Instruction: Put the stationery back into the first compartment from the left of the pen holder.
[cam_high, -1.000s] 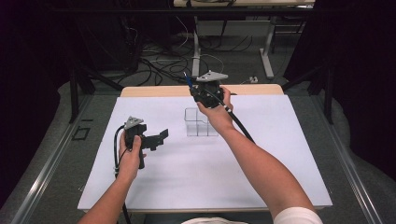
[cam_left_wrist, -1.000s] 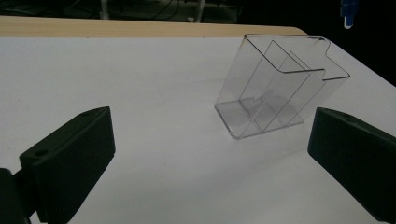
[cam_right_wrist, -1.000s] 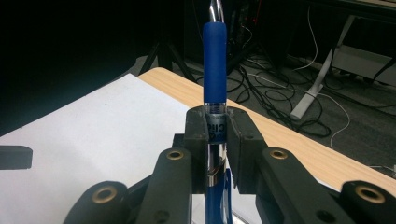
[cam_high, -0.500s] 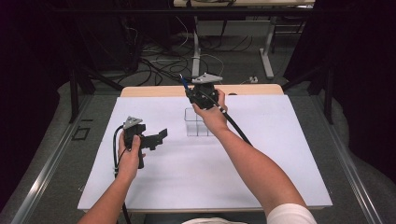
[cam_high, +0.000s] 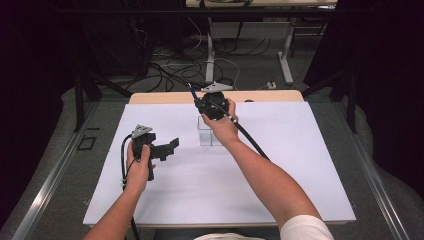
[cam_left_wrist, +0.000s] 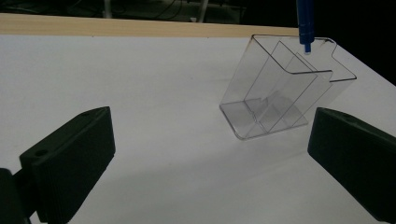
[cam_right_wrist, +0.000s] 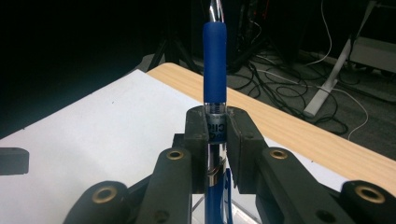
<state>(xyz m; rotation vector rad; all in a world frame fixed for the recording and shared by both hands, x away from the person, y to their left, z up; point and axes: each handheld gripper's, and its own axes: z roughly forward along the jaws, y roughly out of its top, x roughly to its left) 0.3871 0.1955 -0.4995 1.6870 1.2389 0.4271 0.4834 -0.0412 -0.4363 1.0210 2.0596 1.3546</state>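
Table (cam_high: 300, 190): white top, pale wood strip along far edge; grey floor w/ loose cables beyond.

Clear holder (cam_high: 209, 136) (cam_left_wrist: 280, 93): transparent plastic box w/ inner dividers, open top. Stands on white top, mid-table toward far edge. In left gripper view it reads tilted, since that camera is rolled; nothing seen inside its compartments.

Blue pen (cam_right_wrist: 214, 84) (cam_left_wrist: 305, 23) (cam_high: 191, 91): blue rubber grip sleeve, clear barrel section w/ print, silver metal part at the end pointing away from the camera in right gripper view. In left gripper view a blue end w/ a pale tip hangs just over holder's top rim; contact w/ rim can't be told.

Right gripper (cam_high: 212, 104) (cam_right_wrist: 216, 135): in person's right hand (cam_high: 223, 125), held up over the holder at far side of table, grey three-cornered plate on top, cable trailing back along forearm. Fingers (cam_right_wrist: 196, 135) clamped tight on pen barrel, one pad each side, just below the grip sleeve; pen runs straight out between them.

Left gripper (cam_high: 167, 148) (cam_left_wrist: 205, 154): in person's left hand (cam_high: 140, 165), low over white top, left of holder and well apart from it. Fingers (cam_left_wrist: 70, 163) spread wide, nothing between them; aimed toward holder, which sits beyond them toward the right-hand finger in its own view.
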